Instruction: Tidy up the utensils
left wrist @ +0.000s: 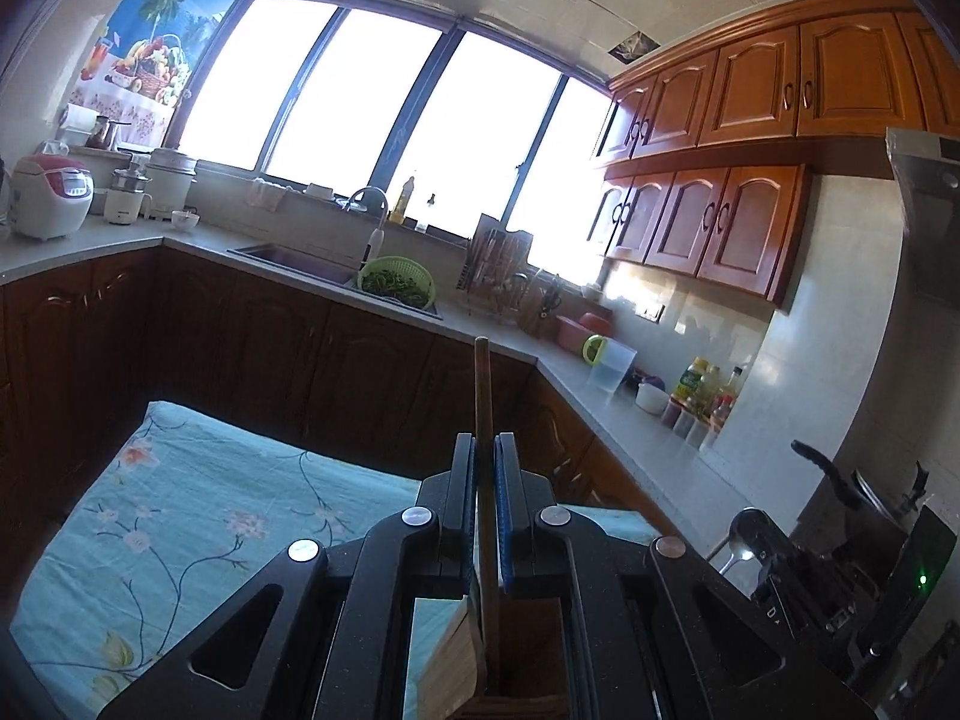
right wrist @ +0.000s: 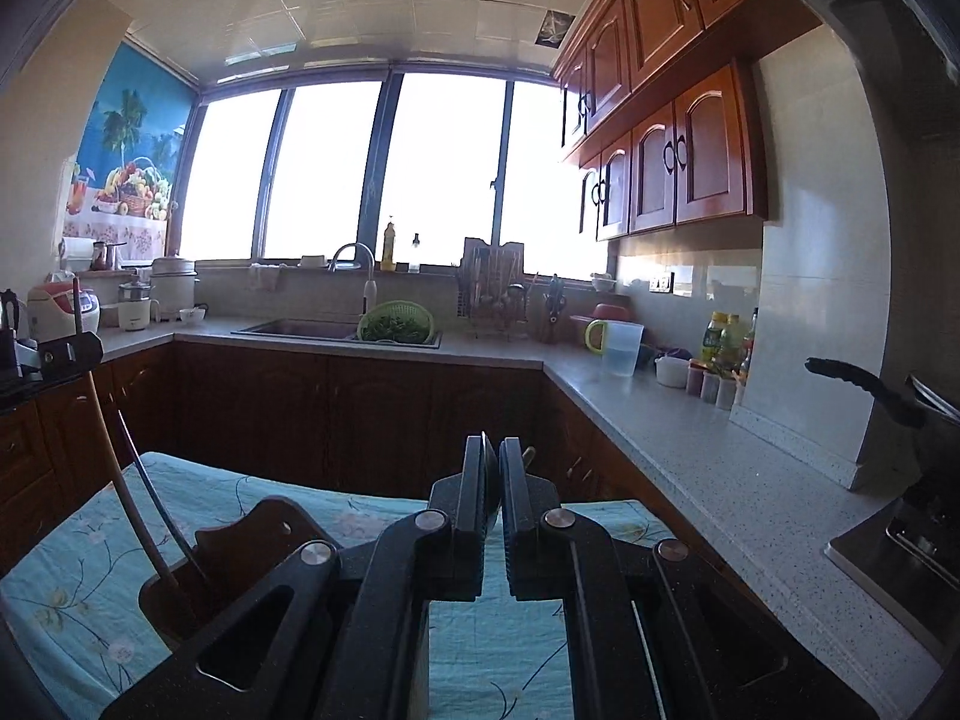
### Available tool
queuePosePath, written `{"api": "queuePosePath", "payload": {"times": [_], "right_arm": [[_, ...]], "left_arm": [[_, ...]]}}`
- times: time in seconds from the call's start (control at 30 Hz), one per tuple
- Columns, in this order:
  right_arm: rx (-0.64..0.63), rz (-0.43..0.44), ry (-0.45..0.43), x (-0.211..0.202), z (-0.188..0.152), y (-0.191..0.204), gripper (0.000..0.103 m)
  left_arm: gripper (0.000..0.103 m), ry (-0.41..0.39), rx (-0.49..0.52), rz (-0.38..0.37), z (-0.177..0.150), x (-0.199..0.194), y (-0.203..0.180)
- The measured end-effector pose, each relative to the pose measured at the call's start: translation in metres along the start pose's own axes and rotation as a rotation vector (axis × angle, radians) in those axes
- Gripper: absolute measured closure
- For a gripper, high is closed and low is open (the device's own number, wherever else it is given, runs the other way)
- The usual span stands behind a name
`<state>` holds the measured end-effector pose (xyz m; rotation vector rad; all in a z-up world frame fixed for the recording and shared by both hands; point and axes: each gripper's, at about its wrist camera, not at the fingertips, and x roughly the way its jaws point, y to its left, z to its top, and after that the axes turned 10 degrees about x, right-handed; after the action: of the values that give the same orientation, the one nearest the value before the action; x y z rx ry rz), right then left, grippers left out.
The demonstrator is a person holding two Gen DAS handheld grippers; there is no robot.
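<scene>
The thin brown wooden utensil handle [left wrist: 483, 396] stands upright, clamped between the jaws of the left gripper [left wrist: 485, 450], its lower end reaching into the dark wooden utensil holder [right wrist: 240, 546] on the table with the light blue floral cloth [left wrist: 198, 498]. With so narrow a stick pinched, it could, I judge, pivot or slip and miss the compartment. The right gripper [right wrist: 493, 468] has its jaws nearly shut on a spoon-like metal utensil [left wrist: 741, 540] that could snag nearby.

1 wooden holder [right wrist: 240, 546], 2 utensils in it [right wrist: 153, 516], 1 spoon [left wrist: 741, 543], 1 colander [right wrist: 396, 321]
</scene>
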<state>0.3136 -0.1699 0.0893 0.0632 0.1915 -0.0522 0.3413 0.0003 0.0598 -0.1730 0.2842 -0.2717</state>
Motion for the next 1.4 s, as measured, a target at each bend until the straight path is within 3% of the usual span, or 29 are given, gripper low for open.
{"api": "queuePosePath", "payload": {"times": [0.2, 0.37, 0.6, 0.83, 0.93, 1.1, 1.17, 1.2, 1.33, 1.4], "right_arm": [[0.038, 0.065, 0.111, 0.010, -0.019, -0.006, 0.099], [0.084, 0.122, 0.196, 0.015, -0.028, -0.017, 0.099], [0.090, 0.135, 0.233, 0.018, -0.027, -0.017, 0.098], [0.115, 0.144, 0.257, 0.022, -0.023, -0.020, 0.096], [0.135, 0.156, 0.267, 0.022, -0.019, -0.023, 0.093], [0.187, 0.176, 0.250, 0.011, -0.011, -0.032, 0.062], [0.209, 0.195, 0.244, 0.004, -0.008, -0.036, 0.060], [0.216, 0.201, 0.242, 0.000, -0.006, -0.038, 0.053], [0.253, 0.207, 0.221, -0.026, -0.009, -0.047, 0.011], [0.275, 0.206, 0.214, -0.041, -0.013, -0.053, 0.003]], "left_arm": [[0.097, 0.086, 0.021, -0.029, -0.016, 0.022, 0.000], [0.097, 0.137, 0.081, -0.058, -0.009, 0.031, -0.005], [0.097, 0.155, 0.066, -0.068, 0.018, 0.029, 0.017], [0.096, 0.165, 0.044, -0.080, 0.015, 0.023, 0.022], [0.080, 0.173, 0.013, -0.082, 0.012, 0.021, 0.026], [0.063, 0.167, -0.012, -0.067, 0.011, 0.007, 0.031], [0.055, 0.161, -0.018, -0.056, 0.010, -0.003, 0.032], [0.046, 0.161, -0.018, -0.044, 0.010, -0.008, 0.034], [0.023, 0.166, -0.023, 0.019, 0.000, -0.038, 0.038], [0.020, 0.179, -0.021, 0.047, -0.007, -0.054, 0.041]]}}
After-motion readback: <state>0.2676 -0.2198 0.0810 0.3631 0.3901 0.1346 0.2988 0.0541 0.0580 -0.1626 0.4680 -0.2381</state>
